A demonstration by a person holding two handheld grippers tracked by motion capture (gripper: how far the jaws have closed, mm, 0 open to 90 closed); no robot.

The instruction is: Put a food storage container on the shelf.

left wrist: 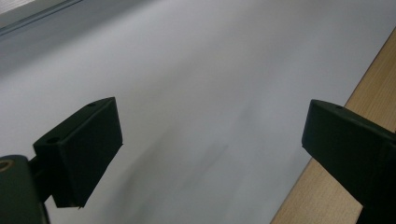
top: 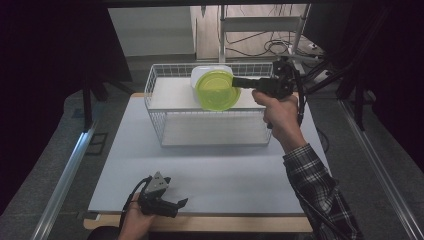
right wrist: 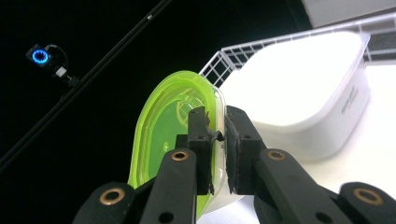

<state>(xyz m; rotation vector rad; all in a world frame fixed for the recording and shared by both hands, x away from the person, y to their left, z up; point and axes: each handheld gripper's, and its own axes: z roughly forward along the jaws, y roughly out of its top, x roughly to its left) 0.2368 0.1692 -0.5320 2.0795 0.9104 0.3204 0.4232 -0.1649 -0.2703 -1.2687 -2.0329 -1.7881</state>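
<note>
The right gripper is clamped on the rim of a green lid, its two jaws pinching the edge from either side, as the right gripper view shows. The lid is held on edge above the upper shelf of a white wire basket, just in front of a white container that rests on that shelf, and overlapping it in the high view. The lid appears to be thin translucent plastic: probably light, fairly stiff but able to flex, and smooth enough to slip or pivot in a narrow pinch. The raised rim is the sensible place to hold it, since the flat centre gives the jaws nothing to bite. Whether the lid belongs to the white container cannot be told.

Count: one green lid, one white container, one wire basket with two levels, two grippers.

The basket stands at the far side of a pale grey mat on the desk. The left gripper lies low at the near edge of the desk, well apart from the basket; its jaws stand wide apart with nothing between them, over the bare mat.
</note>
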